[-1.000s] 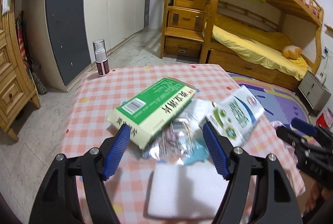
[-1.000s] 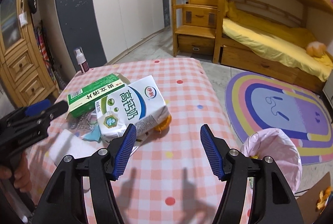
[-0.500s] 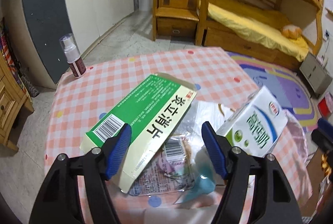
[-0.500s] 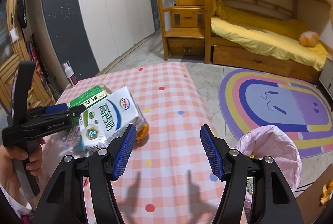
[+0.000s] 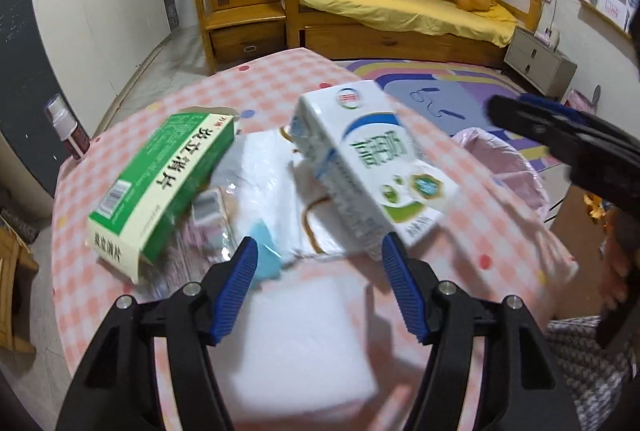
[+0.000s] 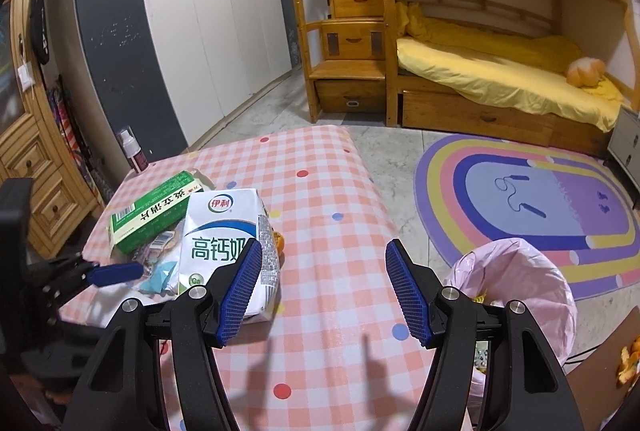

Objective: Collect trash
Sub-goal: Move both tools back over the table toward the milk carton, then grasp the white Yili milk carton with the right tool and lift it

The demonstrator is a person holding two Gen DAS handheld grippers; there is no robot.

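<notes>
The trash lies heaped near the left edge of the tabletop [image 6: 320, 167]: a green box [image 5: 164, 187], a milk carton [image 5: 376, 167] leaning beside it, and crumpled wrappers [image 5: 264, 183] between and under them; a white block [image 5: 304, 343] sits nearest the left hand-held gripper [image 5: 316, 283]; the pink-lined bin [image 6: 516, 283] stands on the floor off the right edge. The left hand-held gripper hangs over the wrappers, its jaws having just narrowed a little, yet standing apart with nothing pressed between them; the right hand-held gripper [image 6: 324, 287] is spread too, empty, over bare cloth beside the carton. The step in hand looks like a first pick from the heap; to do it well, settle on one piece, since the jaws now straddle the gap between carton and wrappers; the carton offers firm flat sides, so square the pads to them and close low; thin film will likely slip, so pinch a bunched fold; lift clear before swinging toward the bin, lest the box be dragged along.
</notes>
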